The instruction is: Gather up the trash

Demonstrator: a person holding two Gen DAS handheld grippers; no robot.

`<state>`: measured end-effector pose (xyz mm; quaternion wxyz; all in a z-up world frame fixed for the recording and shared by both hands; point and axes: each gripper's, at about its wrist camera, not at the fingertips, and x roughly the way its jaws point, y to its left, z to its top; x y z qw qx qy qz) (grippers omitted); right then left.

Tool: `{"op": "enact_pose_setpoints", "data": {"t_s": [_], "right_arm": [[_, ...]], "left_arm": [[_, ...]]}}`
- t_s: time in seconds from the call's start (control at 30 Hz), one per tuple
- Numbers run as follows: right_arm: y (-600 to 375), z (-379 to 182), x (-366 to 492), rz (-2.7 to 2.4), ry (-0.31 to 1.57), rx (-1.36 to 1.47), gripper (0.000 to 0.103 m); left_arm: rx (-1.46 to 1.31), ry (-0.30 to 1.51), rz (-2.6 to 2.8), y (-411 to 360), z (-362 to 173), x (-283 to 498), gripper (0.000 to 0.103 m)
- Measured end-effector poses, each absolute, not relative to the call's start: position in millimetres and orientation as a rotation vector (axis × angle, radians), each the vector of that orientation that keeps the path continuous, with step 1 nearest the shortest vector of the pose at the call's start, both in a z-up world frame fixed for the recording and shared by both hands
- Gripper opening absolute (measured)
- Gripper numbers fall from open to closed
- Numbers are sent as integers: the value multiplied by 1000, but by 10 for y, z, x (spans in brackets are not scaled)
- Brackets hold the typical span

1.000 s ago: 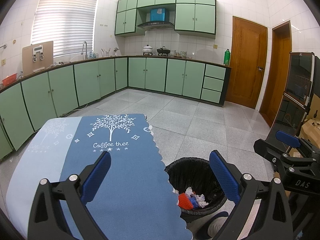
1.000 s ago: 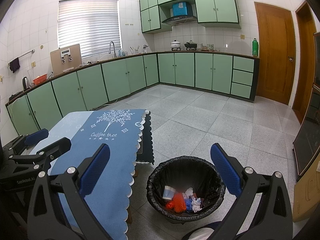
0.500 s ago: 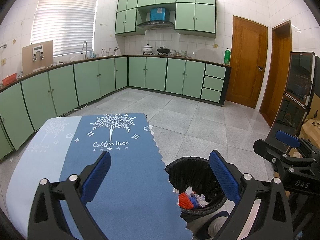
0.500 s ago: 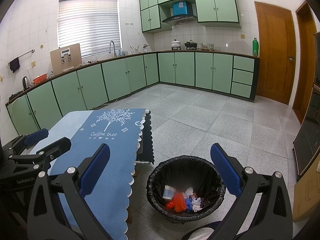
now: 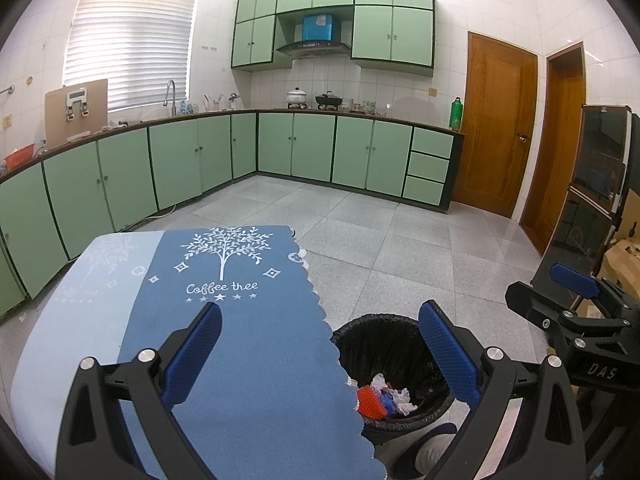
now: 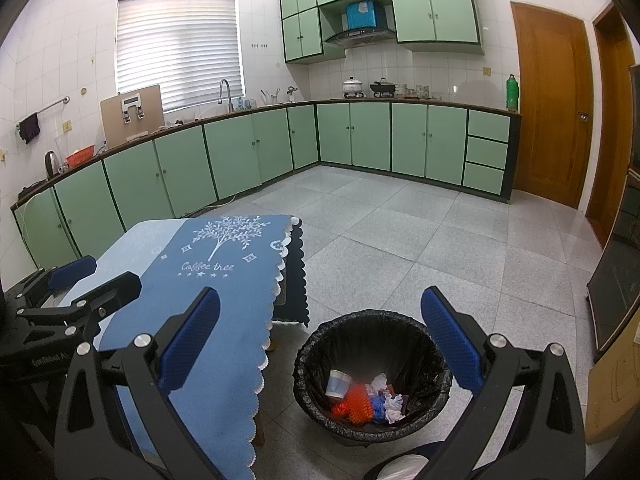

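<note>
Trash in bin; both grippers level, jaws spread.

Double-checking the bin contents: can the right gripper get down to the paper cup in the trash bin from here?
Probably yes: the right gripper is open above the uncovered trash bin, and the paper cup lies exposed on top.

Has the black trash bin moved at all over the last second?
No. In the right wrist view the trash bin sits in the same spot beside the blue tablecloth edge and on the same floor tiles as in the earlier pictures.
</note>
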<state>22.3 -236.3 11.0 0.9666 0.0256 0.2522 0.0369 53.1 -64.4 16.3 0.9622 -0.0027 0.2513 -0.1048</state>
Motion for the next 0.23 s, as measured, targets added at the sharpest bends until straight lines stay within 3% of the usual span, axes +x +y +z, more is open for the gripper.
{"op": "enact_pose_setpoints", "data": {"t_s": [0.23], "right_arm": [[-2368, 77, 231, 76, 515, 53, 98]], "left_arm": [[-5, 519, -206, -675, 154, 548, 97]]}}
